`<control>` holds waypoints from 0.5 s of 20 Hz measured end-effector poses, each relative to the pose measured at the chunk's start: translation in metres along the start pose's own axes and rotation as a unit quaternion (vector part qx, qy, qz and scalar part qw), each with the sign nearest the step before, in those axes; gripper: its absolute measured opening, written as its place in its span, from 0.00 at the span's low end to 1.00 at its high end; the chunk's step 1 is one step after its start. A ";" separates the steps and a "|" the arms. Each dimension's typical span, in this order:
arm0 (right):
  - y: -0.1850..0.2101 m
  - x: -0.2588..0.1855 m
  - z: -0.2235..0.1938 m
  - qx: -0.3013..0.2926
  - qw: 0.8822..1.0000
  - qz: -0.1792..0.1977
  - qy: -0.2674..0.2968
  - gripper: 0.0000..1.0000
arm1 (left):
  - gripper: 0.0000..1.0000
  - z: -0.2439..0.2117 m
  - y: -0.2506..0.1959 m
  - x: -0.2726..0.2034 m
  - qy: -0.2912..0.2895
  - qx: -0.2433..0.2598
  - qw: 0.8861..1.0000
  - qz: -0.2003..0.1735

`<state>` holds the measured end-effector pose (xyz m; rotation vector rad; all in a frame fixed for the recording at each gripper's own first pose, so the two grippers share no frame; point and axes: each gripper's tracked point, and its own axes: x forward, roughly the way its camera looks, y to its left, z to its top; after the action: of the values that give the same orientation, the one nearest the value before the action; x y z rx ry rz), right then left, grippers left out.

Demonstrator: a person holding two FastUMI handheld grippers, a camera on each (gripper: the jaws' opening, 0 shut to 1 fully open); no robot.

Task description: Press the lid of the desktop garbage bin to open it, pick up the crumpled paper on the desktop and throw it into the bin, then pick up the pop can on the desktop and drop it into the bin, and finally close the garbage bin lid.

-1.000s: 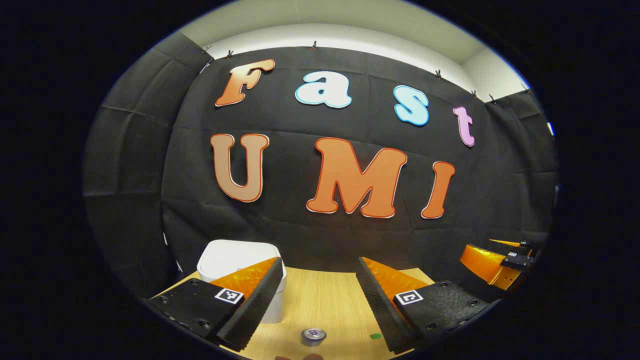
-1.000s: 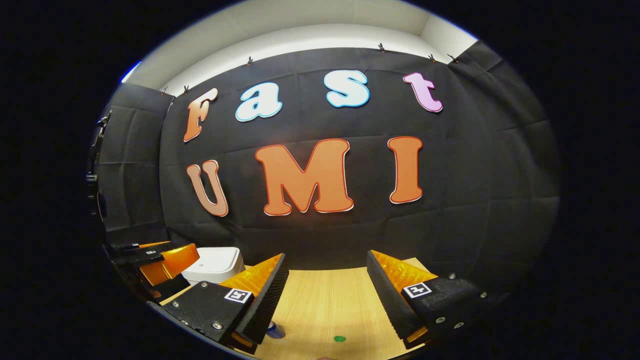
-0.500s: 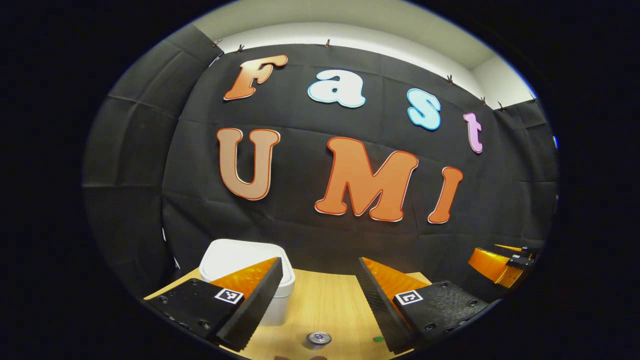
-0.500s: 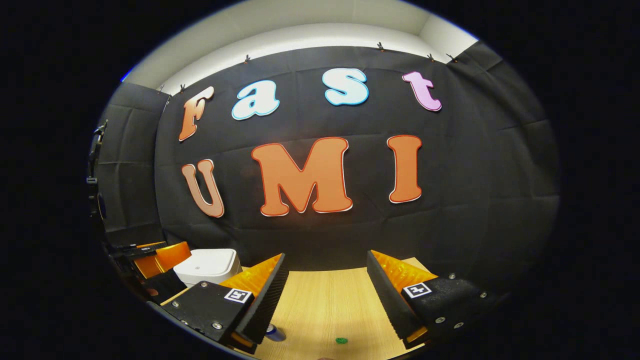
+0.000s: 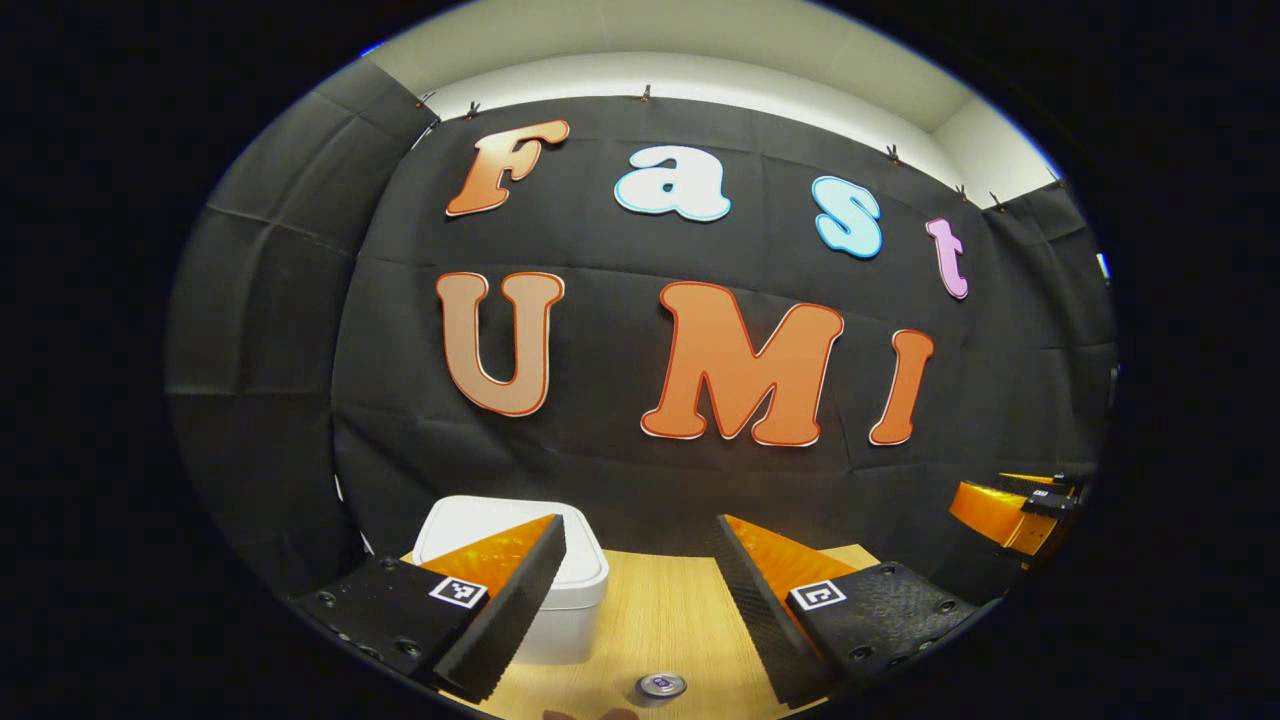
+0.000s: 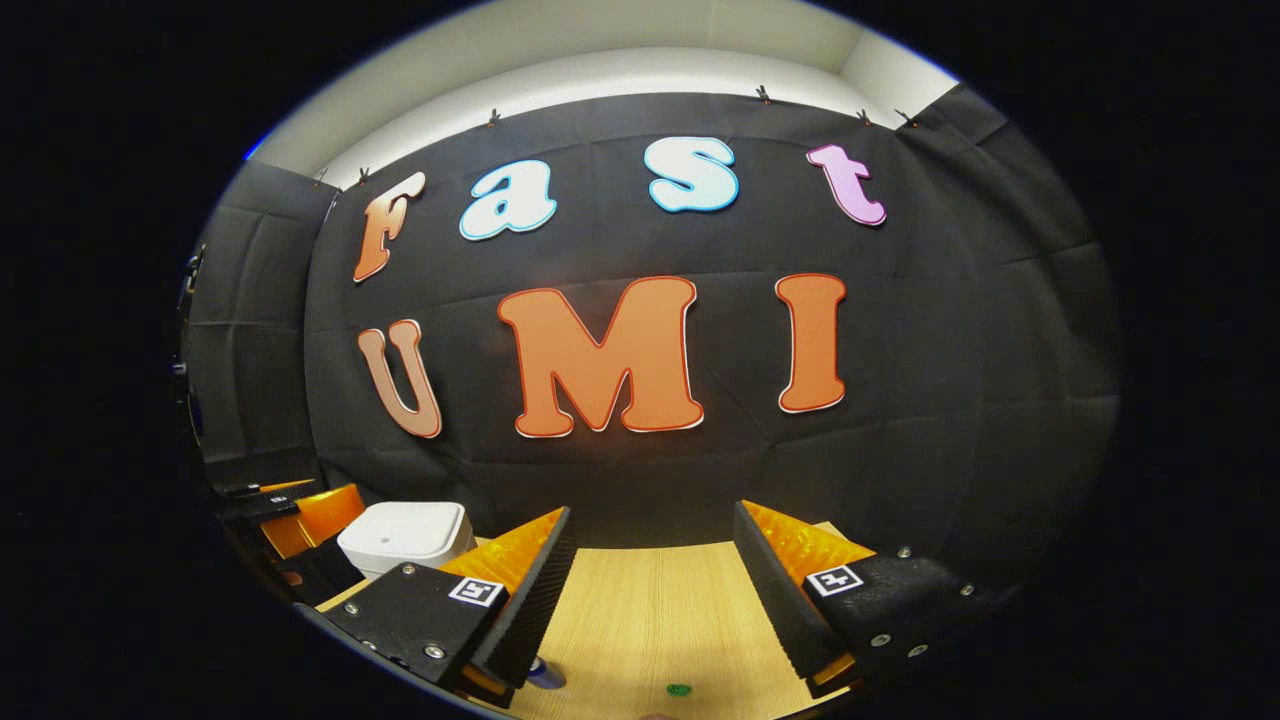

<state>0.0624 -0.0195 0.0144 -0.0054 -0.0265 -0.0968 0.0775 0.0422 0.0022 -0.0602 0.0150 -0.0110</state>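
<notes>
While held above a pale wooden desktop (image 5: 650, 620), left gripper (image 5: 640, 580) with fingers spread well apart, clamped on nothing. Behind its left finger (image 5: 510, 610), a white garbage bin (image 5: 575, 590) with rounded corners — lid down, standing at the far left of the desktop, close to the black cloth wall (image 5: 600, 480). Between the fingers, at the near edge of the left gripper view, a pop can (image 5: 660, 686) seen from above, silver top with a pull tab, standing upright on the wood, just right of the bin. Far off at the right rim of that view, part of the other gripper.

Seen from the right gripper view, right gripper (image 6: 650, 580) likewise held over the desktop (image 6: 650, 610), fingers wide apart and gripping nothing. Same white bin (image 6: 405, 535) farther off to the left, lid closed, with the left gripper just beside it at the left rim. Peeking out beside the left finger (image 6: 525, 610), a sliver of the pop can (image 6: 545, 675). Near the bottom edge, a small green spot (image 6: 679, 689) on the wood — too small to tell what it is.
</notes>
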 end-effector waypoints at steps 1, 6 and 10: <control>0.000 0.001 -0.001 0.000 1.000 0.000 0.002 0.94 | 0.94 0.001 0.006 0.002 0.000 -0.001 1.000 0.013; -0.009 0.003 0.003 0.007 1.000 -0.011 -0.001 0.94 | 0.94 0.001 0.014 0.009 -0.001 0.003 1.000 0.027; -0.010 0.002 0.003 0.004 1.000 -0.012 -0.003 0.94 | 0.94 0.004 0.015 0.008 -0.003 0.011 1.000 0.027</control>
<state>0.0633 -0.0297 0.0180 0.0025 -0.0329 -0.1213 0.0861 0.0572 0.0055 -0.0379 0.0096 0.0431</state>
